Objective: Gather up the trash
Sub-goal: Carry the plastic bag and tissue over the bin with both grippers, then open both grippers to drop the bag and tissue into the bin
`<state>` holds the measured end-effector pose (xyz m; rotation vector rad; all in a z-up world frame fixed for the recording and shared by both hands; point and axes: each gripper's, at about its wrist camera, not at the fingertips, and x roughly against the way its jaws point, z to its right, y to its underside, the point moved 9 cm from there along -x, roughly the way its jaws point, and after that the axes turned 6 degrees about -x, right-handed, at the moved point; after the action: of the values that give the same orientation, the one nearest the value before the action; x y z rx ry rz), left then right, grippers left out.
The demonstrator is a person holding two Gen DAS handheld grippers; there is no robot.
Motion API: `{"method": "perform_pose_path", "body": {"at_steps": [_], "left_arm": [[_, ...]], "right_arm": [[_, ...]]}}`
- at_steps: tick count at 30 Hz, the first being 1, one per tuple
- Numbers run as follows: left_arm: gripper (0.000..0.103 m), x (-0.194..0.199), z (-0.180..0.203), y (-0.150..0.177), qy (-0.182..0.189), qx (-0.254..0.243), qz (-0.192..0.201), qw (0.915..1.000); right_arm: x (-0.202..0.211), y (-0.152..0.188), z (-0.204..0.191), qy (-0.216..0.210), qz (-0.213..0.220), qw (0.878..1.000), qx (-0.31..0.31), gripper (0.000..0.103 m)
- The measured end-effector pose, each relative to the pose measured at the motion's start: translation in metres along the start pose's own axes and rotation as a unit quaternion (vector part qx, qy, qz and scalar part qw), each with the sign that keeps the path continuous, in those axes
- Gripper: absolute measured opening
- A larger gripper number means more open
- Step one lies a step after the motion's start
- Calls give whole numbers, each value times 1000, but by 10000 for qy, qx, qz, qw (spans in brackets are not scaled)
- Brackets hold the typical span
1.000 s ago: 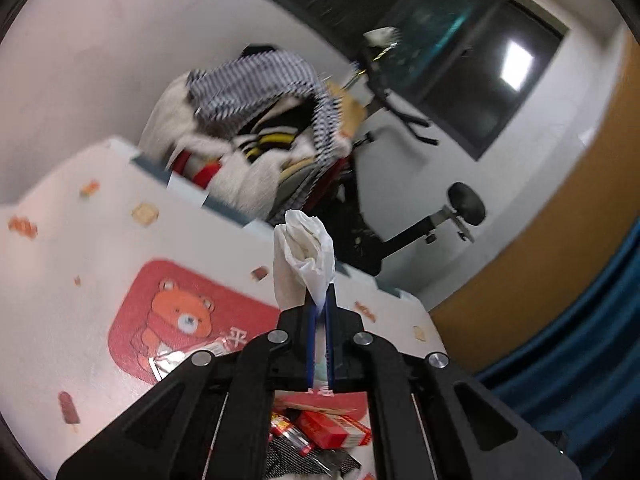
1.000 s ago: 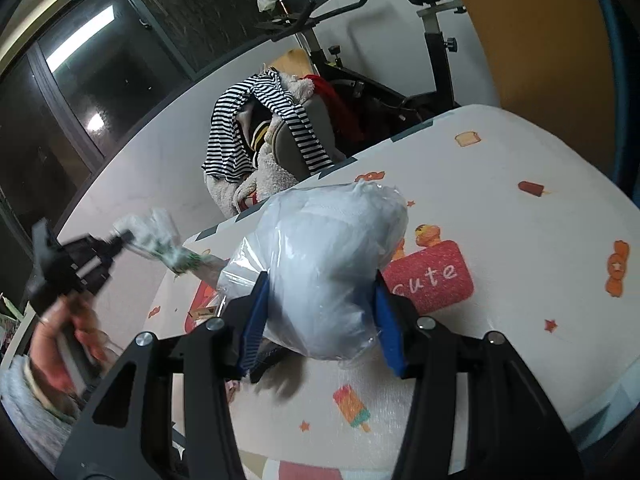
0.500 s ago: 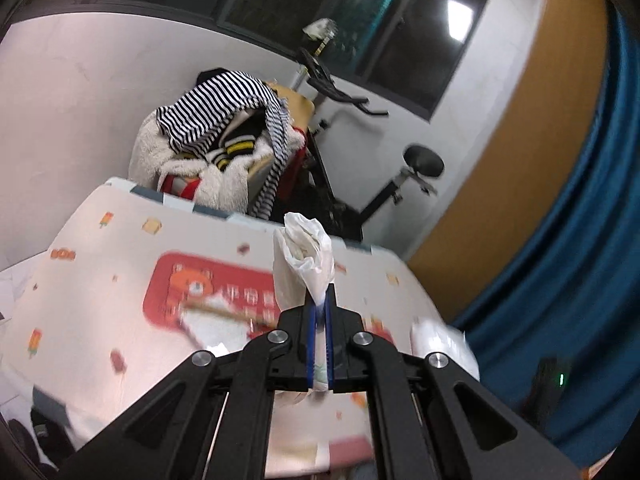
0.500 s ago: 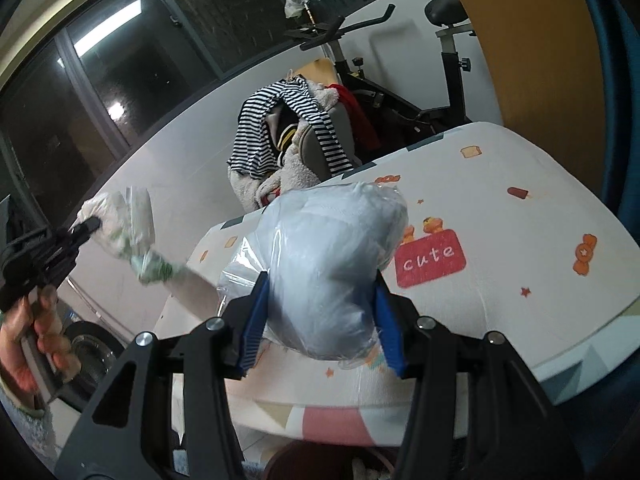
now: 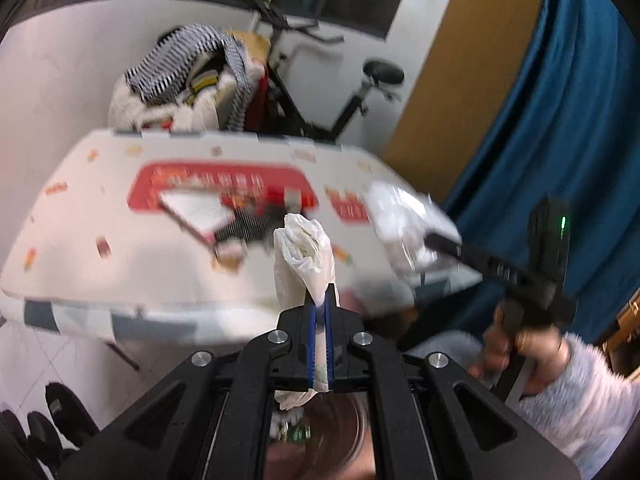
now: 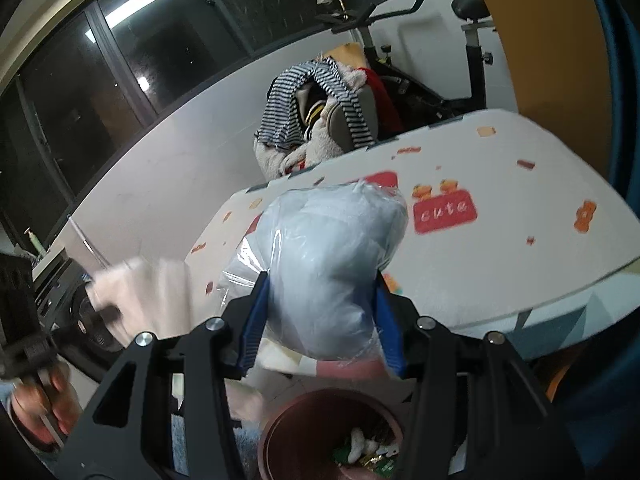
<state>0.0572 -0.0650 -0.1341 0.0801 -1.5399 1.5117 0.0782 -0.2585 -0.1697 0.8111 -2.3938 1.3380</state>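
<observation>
My left gripper (image 5: 319, 308) is shut on a crumpled white wrapper (image 5: 304, 256), held in front of the table's near edge (image 5: 120, 312). A reddish-brown trash bin (image 5: 352, 440) shows below it. My right gripper (image 6: 322, 300) is shut on a puffy clear plastic bag (image 6: 332, 264) with white filling, above the same bin (image 6: 288, 428), which holds several scraps. Seen from the left wrist, that bag (image 5: 404, 224) and the right gripper (image 5: 436, 242) hover by the table's right corner. The right wrist view catches the blurred left gripper (image 6: 20, 320) and its wrapper (image 6: 140, 292) at left.
On the patterned table cover (image 6: 500, 248) lie a white triangular paper and dark mesh scraps (image 5: 208, 216). A chair piled with striped clothes (image 5: 188, 76) and an exercise bike (image 5: 360, 92) stand behind. A blue curtain (image 5: 560, 140) hangs right; dark weights (image 5: 52, 412) lie on the floor.
Both grippers have drawn back from over the table to its near edge, each keeping its load. The left one swung furthest and rolled level. The bin has come into view below.
</observation>
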Motion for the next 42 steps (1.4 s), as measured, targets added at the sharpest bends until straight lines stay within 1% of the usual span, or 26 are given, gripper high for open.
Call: {"method": "perform_pose_path", "body": {"at_steps": [4, 7, 10, 12, 13, 15, 16, 17, 18, 19, 20, 22, 23, 26, 28, 31, 34, 38, 42], "left_arm": [[4, -28, 1, 46, 31, 66, -381, 9992], [4, -51, -7, 76, -17, 172, -722, 9972], [5, -68, -14, 102, -65, 297, -955, 9950], [18, -77, -20, 113, -173, 245, -1052, 9940], [37, -80, -24, 116, -254, 203, -1038, 9941], [51, -80, -31, 120, -293, 291, -866, 9954], [54, -79, -33, 119, -285, 379, -804, 9956], [61, -76, -37, 119, -284, 485, -739, 9957], [65, -73, -40, 116, -297, 555, -649, 9959], [71, -68, -42, 112, -332, 586, -552, 9962], [76, -64, -44, 106, -369, 591, -447, 9966], [82, -53, -47, 96, -460, 534, -209, 9973], [85, -47, -49, 91, -554, 471, -107, 9973], [91, -32, -52, 80, -845, 234, 124, 9961], [93, -24, -56, 75, -1059, 86, 252, 9940], [94, -17, -67, 75, -1315, 32, 377, 9906], [94, -16, -80, 84, -1500, 121, 383, 9879], [94, -20, -96, 98, -1546, 447, 281, 9866], [94, -21, -108, 104, -1793, 661, 238, 9813]], "right_arm": [[-4, 22, -2, 25, -155, 9998, 96, 51], [-7, 37, -1, 76, -296, 9994, 152, 51], [-10, 52, 1, 99, -416, 9990, 146, 51], [-13, 60, 3, 113, -456, 9988, 118, 51], [-15, 64, 4, 119, -482, 9987, 77, 51], [-20, 77, 7, 111, -603, 9981, -86, 51], [-22, 83, 8, 115, -648, 9977, -139, 51], [-26, 91, 9, 120, -730, 9971, -180, 51], [-30, 98, 10, 121, -800, 9965, -187, 51], [-33, 104, 10, 122, -866, 9960, -176, 51], [-38, 117, 10, 144, -1013, 9947, -98, 51], [-45, 129, 9, 170, -1182, 9928, 59, 52], [-50, 140, 2, 187, -1319, 9906, 298, 52], [-58, 151, -11, 142, -1455, 9869, 684, 52], [-66, 165, -20, 116, -1632, 9815, 996, 52], [-75, 180, -23, 164, -1868, 9749, 1200, 52], [-87, 196, -23, 270, -2161, 9665, 1357, 52], [-94, 210, -20, 410, -2365, 9608, 1385, 53], [-101, 218, -18, 503, -2463, 9582, 1367, 54]]}}
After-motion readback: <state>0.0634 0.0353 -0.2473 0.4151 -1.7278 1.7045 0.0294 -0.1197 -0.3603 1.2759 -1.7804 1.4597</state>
